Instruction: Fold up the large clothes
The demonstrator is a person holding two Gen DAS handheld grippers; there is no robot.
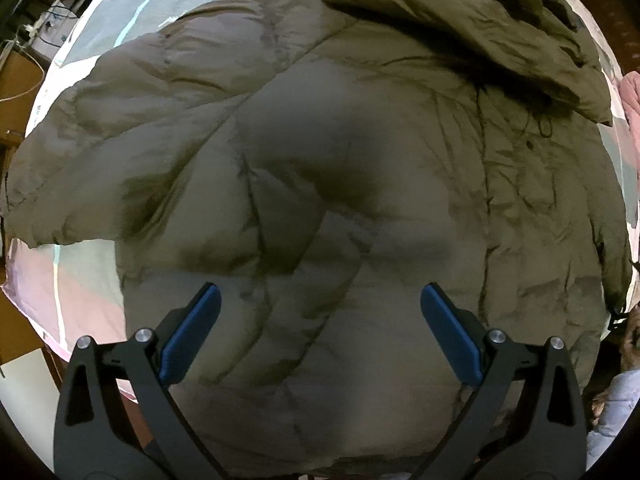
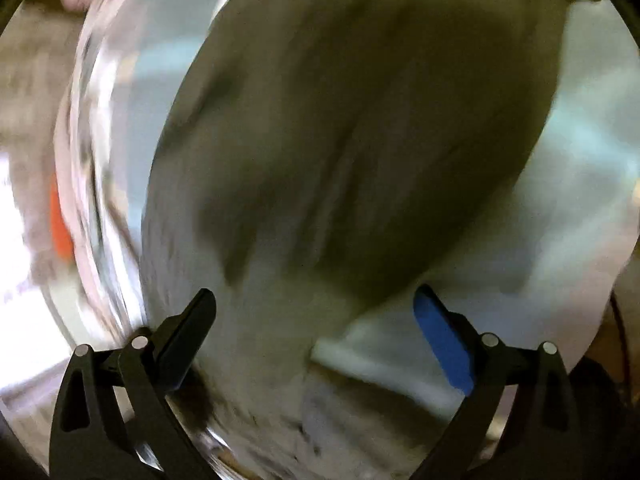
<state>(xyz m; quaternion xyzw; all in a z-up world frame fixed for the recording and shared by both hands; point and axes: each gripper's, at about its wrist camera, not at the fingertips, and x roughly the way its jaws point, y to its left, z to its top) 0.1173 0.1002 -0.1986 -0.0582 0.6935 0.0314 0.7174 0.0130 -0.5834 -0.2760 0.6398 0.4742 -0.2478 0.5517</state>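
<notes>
1. Blue pads [image 1: 192, 332] of the left gripper [image 1: 320, 300] are framing the nearest stretch of the coat [image 1: 340, 200]; the jaws are standing wide apart, holding nothing and hovering over the padded fabric.
2. Right gripper [image 2: 316, 304] is likewise showing spread, empty jaws; its view is smearing with motion blur, so whether its pads [image 2: 444, 344] are touching cloth cannot be told.
3. Coat is lying spread on the sheet [image 1: 76, 280], a pale pink and grey cover, and is filling most of the left view.
4. Long axis is running from the near edge, under the left gripper, away to the far end, where the hood [image 1: 460, 20] is lying bunched; the coat is therefore pointing hood-away.
5. One sleeve [image 1: 80, 160] is reaching out to the left, roughly across that axis, its cuff lying on the sheet.
6. Risk, judged: puffy filling is likely resisting a crease, so a fold may be springing back open once released.
7. Risk, judged: slick shell cloth may be slipping from a shallow pinch, since thick padding is leaving the pads little to bite.
8. Risk, judged: the bunched hood is adding bulk at the far end, likely skewing any fold along the axis.
9. Risk, judged: fast motion on the right is making an accurate grasp there harder.
</notes>
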